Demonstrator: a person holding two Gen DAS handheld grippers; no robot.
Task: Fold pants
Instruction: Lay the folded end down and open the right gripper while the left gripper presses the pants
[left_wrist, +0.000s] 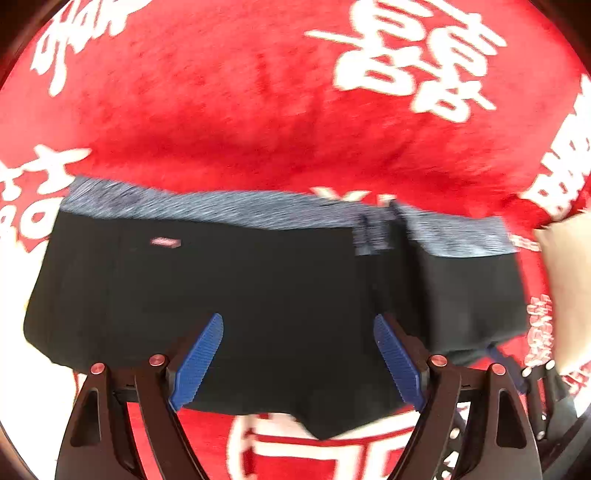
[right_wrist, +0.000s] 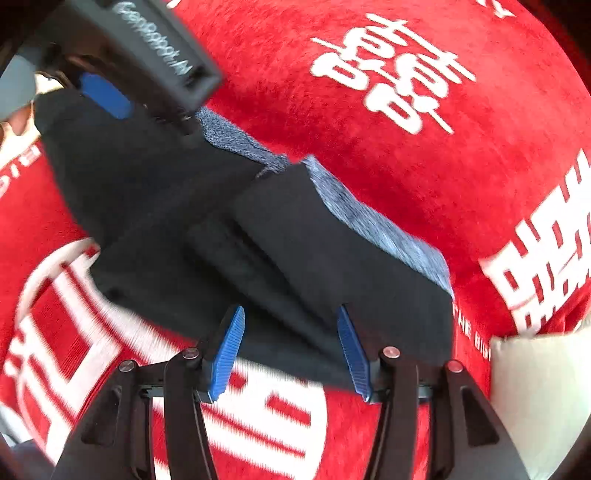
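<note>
The black shorts (left_wrist: 258, 288) with a grey-blue waistband (left_wrist: 207, 206) lie spread on a red blanket (left_wrist: 240, 110) with white characters. The left hand-held gripper (left_wrist: 297, 360) is over the lower hem with its blue pads wide apart. The right hand-held gripper (right_wrist: 291, 350) is also spread apart, at the hem of the right side. A white pillow (right_wrist: 543, 391) lies beside the shorts.
</note>
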